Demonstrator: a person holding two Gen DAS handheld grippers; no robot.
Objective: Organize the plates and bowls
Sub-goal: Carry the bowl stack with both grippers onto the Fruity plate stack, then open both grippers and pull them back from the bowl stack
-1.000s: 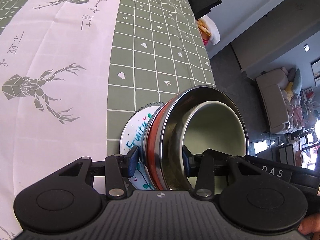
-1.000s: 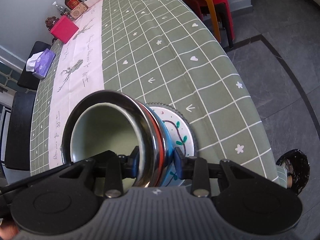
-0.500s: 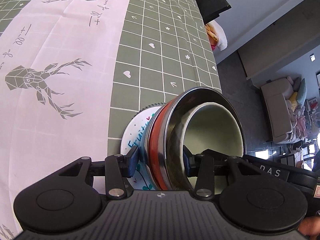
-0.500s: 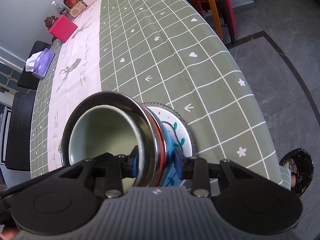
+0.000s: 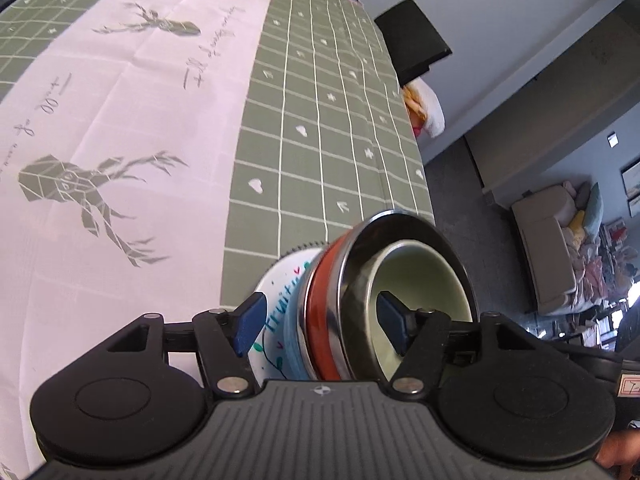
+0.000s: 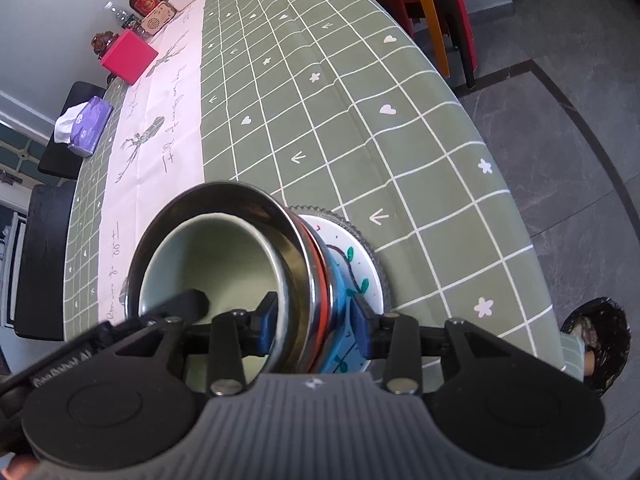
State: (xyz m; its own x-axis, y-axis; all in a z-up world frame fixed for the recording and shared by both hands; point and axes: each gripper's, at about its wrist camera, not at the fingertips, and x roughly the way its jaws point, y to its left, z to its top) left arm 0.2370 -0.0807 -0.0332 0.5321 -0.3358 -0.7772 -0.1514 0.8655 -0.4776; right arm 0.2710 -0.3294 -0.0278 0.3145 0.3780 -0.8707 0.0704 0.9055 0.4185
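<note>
We are gripping the nested stack from both sides: the left gripper [image 5: 318, 322] and the right gripper [image 6: 314, 322] each have their jaws closed across the stack's edge, one pad inside the bowls and one against the plate below. The stack is sitting at the near right corner of the worktop [image 6: 280, 92], and whether it is touching the cloth we cannot tell. The main risk, in our judgement, is slippage: the steel bowl [image 5: 404, 236] is smooth and polished, the pale green bowl [image 6: 208, 264] is sitting loose inside it, and tilting could be sliding either one out. Beneath, an orange-red rim [image 5: 320, 300], a blue piece [image 6: 338, 292] and a white painted plate [image 6: 360, 256] with a ridged edge are stacking unevenly, so unequal lift could be shearing the layers toward the floor [image 6: 568, 80] at right.
</note>
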